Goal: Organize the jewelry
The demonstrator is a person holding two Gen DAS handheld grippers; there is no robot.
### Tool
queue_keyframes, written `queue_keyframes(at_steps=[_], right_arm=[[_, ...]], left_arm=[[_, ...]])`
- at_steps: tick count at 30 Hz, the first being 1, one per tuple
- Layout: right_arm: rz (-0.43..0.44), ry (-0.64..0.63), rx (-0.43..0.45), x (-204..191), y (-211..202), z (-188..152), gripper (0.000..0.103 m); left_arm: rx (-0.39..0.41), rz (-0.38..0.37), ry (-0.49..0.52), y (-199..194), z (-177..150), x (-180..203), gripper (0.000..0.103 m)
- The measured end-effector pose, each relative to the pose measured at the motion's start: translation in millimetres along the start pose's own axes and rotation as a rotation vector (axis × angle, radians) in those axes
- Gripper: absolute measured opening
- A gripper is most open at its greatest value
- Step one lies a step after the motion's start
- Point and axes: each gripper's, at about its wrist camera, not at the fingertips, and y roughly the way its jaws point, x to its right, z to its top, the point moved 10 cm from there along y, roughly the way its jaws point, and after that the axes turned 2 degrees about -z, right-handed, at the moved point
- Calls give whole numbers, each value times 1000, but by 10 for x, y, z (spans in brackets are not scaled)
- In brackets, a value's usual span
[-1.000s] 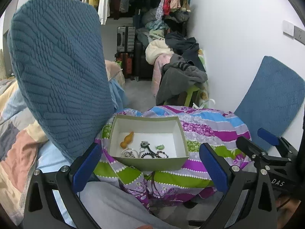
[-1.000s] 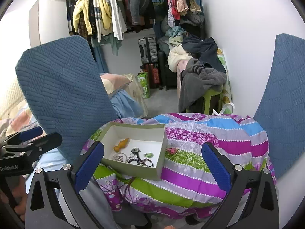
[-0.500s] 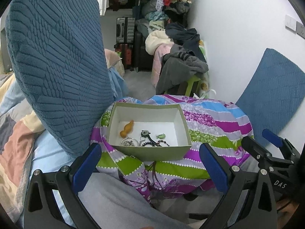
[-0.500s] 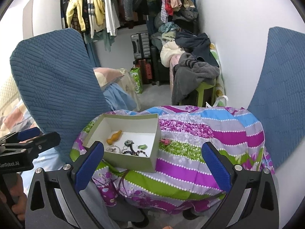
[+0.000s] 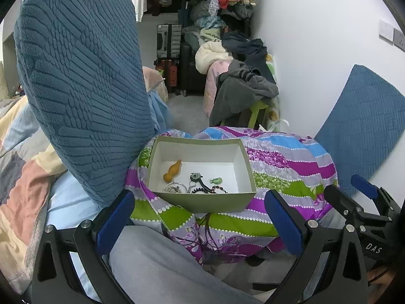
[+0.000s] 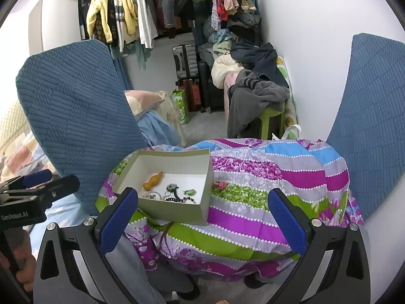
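Seemingly the step in hand is the reach for the last loose piece, and both views bear on doing it well. From the left wrist, the left gripper (image 5: 200,223) hangs short of the box (image 5: 202,201) with its jaws spread wide and nothing between them; inside lie an orange gourd charm (image 5: 173,170), a small green piece (image 5: 216,180) and a tangle of rings and dark beads (image 5: 195,187) against the near wall. That tangle would snag easily, so this gripper is better kept out of the box, ready to steady its near wall if it slides on the soft striped quilt (image 5: 291,157). From the right wrist, the right gripper (image 6: 202,220) is likewise open and empty, held back from the quilt, while a small red trinket (image 6: 219,185) lies on the fabric just beside the right wall of the box, outside it. I judge this the piece to collect: come down over it with the fingertips straddling it, close gently so the cloth is not pinched up with it, then lift clear of the wall before releasing over the bare white floor of the box, away from the beads.
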Motion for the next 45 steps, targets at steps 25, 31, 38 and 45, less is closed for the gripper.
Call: queue_keyframes(at_steps=[25,31,38,45], right_arm=[[-8,-1,13,46,-45,-10,103],[-11,-10,9,43,-51,-9,103],[-7,-9,7,43,-50,-4,103],[-8,-8,10,45,-49,1,103]], left_arm=[[6,38,5,-39,45,-59,103],[8,40,-7,-46,49,-88,103],[13,54,-10,-70,61,-117,103],[20,47,-14,-72,62,-109,103]])
